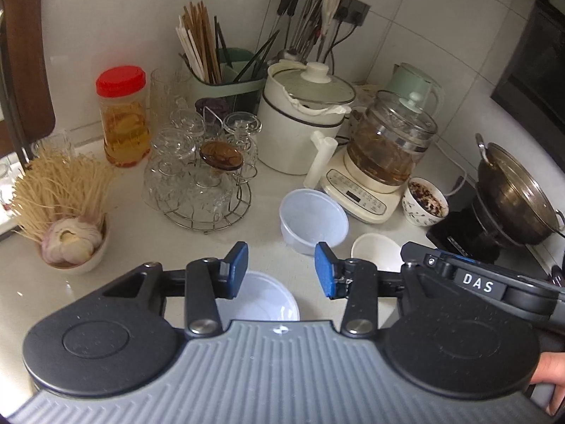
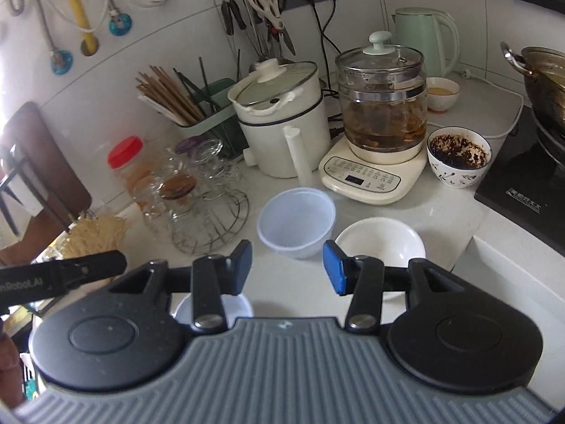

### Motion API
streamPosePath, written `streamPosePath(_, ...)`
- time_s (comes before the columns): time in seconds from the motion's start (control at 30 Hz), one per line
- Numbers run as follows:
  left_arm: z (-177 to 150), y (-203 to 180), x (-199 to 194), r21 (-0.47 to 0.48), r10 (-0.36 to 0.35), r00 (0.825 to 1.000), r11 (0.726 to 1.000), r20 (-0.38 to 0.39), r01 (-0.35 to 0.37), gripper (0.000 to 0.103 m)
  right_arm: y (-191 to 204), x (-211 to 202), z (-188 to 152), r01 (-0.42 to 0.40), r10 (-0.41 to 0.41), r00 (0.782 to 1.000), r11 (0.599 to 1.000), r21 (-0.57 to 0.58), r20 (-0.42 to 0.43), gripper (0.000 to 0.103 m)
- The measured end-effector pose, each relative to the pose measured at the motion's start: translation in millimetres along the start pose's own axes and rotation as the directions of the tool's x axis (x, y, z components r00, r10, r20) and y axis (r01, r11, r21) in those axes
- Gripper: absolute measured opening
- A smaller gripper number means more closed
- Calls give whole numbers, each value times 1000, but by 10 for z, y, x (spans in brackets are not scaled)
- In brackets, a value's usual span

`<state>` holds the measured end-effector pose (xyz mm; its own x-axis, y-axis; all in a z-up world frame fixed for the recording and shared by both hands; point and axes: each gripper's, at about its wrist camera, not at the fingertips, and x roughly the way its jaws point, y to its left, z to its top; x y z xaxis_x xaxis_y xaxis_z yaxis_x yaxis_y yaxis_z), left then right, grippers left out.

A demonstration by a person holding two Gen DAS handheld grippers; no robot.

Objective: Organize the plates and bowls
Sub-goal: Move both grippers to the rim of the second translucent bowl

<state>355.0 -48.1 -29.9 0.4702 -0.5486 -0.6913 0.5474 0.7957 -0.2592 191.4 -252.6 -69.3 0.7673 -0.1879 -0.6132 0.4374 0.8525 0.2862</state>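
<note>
A translucent plastic bowl [image 1: 312,216] [image 2: 296,222] stands on the white counter, just beyond both grippers. A white ceramic bowl [image 1: 376,250] [image 2: 379,241] sits to its right. A second translucent plastic bowl [image 1: 265,300] [image 2: 213,305] lies under my left gripper, mostly hidden. A patterned bowl [image 1: 425,202] [image 2: 458,160] with dark residue stands at the right. My left gripper [image 1: 280,270] is open and empty above the near bowl. My right gripper [image 2: 287,268] is open and empty, between the two bowls ahead.
A wire rack of glasses [image 1: 204,176], a red-lidded jar [image 1: 122,116], a white electric pot [image 1: 300,120], a glass kettle on its base [image 1: 385,148] and a chopstick holder [image 1: 226,74] crowd the back. A wok on a burner [image 2: 545,81] stands at the right. A bowl of garlic and noodles [image 1: 67,219] sits at the left.
</note>
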Motion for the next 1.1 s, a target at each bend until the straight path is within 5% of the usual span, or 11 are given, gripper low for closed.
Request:
streamPosePath(0.47, 190, -145, 1078, -87, 68, 995, 993, -76, -74, 49, -578, 780, 389, -41, 43, 993, 999, 25, -112, 48)
streamPosePath(1.1, 251, 101, 2004, -292, 71, 981, 949, -183, -123, 48, -841, 1782, 488, -109, 116, 947, 993, 42, -298, 48)
